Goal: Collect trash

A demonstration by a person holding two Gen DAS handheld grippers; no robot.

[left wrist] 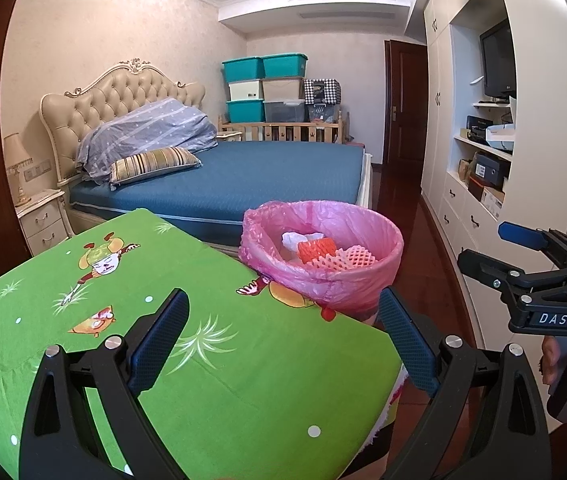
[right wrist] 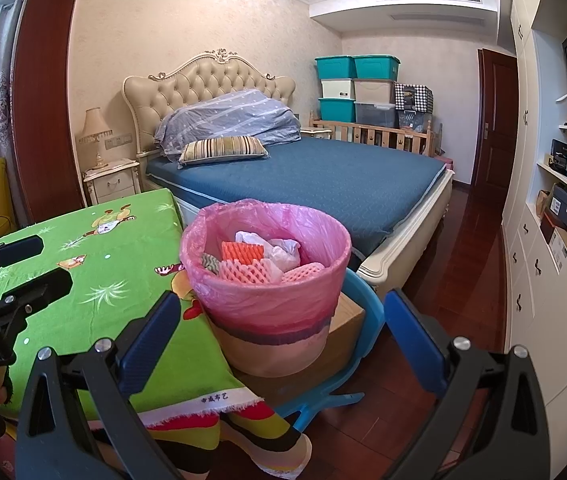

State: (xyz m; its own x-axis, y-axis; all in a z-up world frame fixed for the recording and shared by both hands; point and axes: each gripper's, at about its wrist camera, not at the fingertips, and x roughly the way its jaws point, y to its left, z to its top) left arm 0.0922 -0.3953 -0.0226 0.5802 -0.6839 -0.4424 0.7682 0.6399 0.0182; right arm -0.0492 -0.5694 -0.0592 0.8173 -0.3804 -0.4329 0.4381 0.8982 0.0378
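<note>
A bin lined with a pink bag point(left wrist: 325, 280) point(right wrist: 267, 300) stands just past the right edge of the table with the green cartoon cloth point(left wrist: 203, 360) point(right wrist: 95, 280). Inside lie orange and pink foam fruit nets point(left wrist: 323, 254) point(right wrist: 243, 260) and crumpled white plastic point(left wrist: 299, 238) point(right wrist: 275, 250). My left gripper point(left wrist: 283, 340) is open and empty above the cloth, short of the bin. My right gripper point(right wrist: 279, 336) is open and empty, its jaws either side of the bin's lower part. It also shows at the right of the left wrist view point(left wrist: 495, 248). The left gripper shows at the left of the right wrist view point(right wrist: 39, 264).
The bin rests on a cardboard box point(right wrist: 343, 320) on a blue plastic chair point(right wrist: 363, 300). Behind is a bed with a blue cover point(left wrist: 243, 176) point(right wrist: 323, 180), a nightstand point(left wrist: 43, 220) and stacked storage boxes point(left wrist: 279, 88). White cupboards point(left wrist: 483, 200) line the right wall above a dark wooden floor point(right wrist: 463, 260).
</note>
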